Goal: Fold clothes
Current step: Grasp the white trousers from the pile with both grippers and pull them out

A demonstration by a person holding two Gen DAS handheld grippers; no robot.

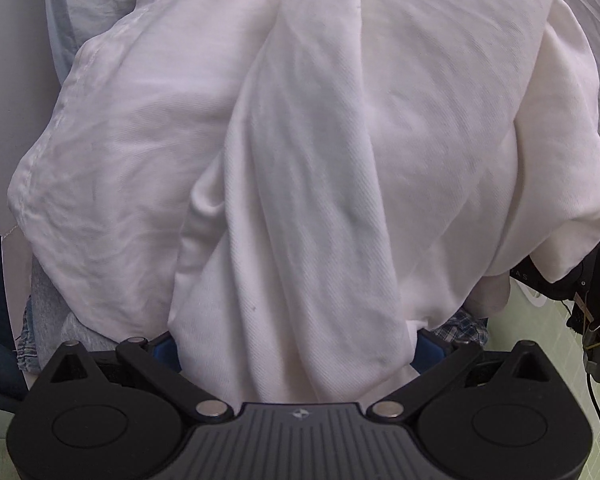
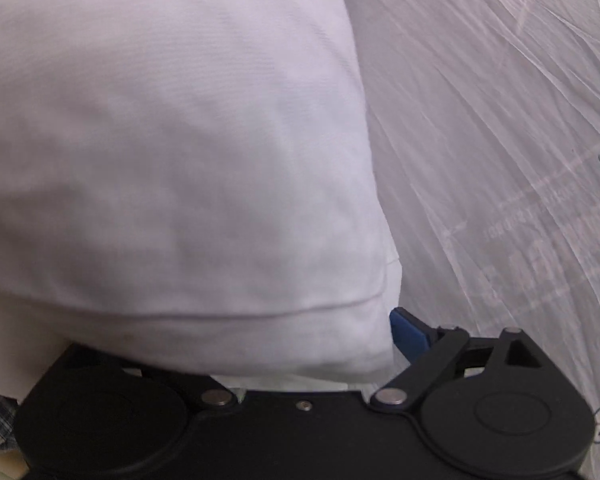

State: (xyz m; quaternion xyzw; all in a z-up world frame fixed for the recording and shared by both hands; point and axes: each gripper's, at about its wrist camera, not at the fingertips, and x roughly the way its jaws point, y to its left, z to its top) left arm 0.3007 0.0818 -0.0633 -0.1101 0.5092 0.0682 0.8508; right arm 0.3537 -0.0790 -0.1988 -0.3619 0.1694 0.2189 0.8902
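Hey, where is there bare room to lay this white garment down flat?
Free: the white patterned sheet, right of the white garment in the right wrist view. Crowded: the left wrist view, with the light blue cloth, grey clothing and plaid fabric around the garment.

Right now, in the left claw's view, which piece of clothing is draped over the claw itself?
The white twill garment; it covers the left claw, while the pale blue, grey and plaid pieces only peek out at its edges.

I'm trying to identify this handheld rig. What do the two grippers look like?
Both match: the left gripper and right gripper have black bodies, round side housings, silver pivot pins on black linkage arms, and blue fingers. The left's centre plate is grey and ribbed, with a small emblem.
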